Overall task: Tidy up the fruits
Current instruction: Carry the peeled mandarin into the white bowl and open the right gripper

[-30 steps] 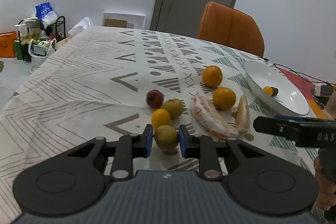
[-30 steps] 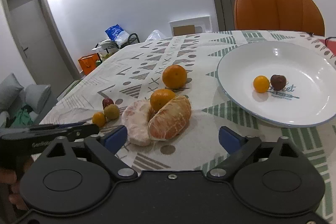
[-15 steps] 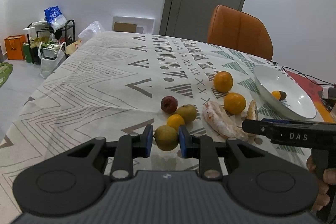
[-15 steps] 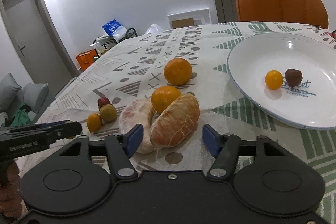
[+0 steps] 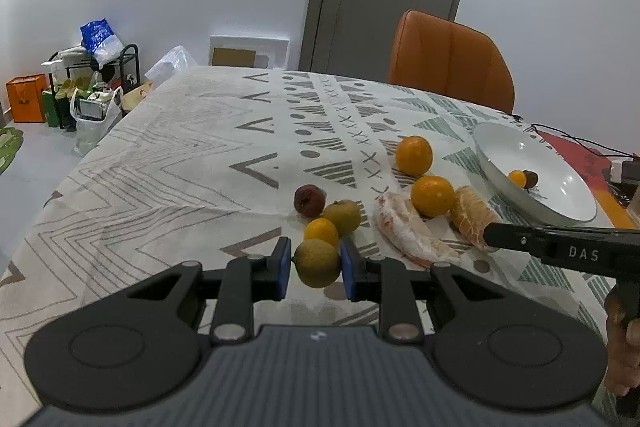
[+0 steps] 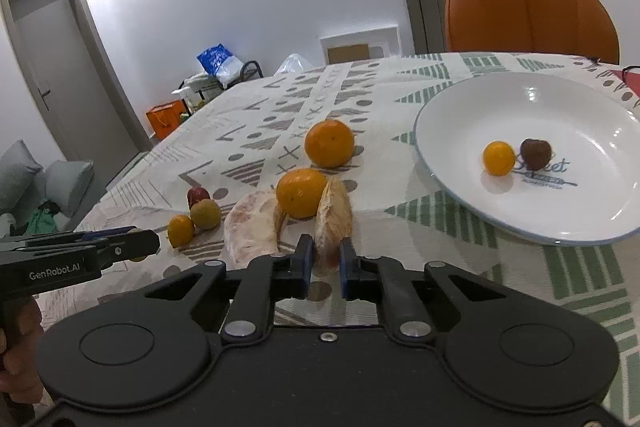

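My left gripper [image 5: 312,263] is shut on a yellow-green round fruit [image 5: 317,262] and holds it above the patterned tablecloth. My right gripper [image 6: 323,263] is shut on a peeled pomelo wedge [image 6: 333,217], whose near end sits between the blue pads. A second pomelo wedge [image 6: 252,227] lies to its left. Two oranges [image 6: 329,143] [image 6: 301,192] sit behind the wedges. A small orange fruit [image 6: 181,230], a yellow-green fruit [image 6: 205,213] and a dark red fruit [image 6: 197,195] cluster at the left. The white plate [image 6: 472,99] at right holds a small orange fruit [image 6: 498,157] and a dark red one [image 6: 535,151].
An orange chair [image 6: 528,11] stands behind the far edge of the table. A cable and a red mat [image 5: 576,155] lie past the plate at right. A rack with bags [image 5: 96,83] stands on the floor at left.
My right gripper moved forward and closed on the pomelo wedge, turning it end-on. My left gripper rose and drew back with the yellow-green fruit still held.
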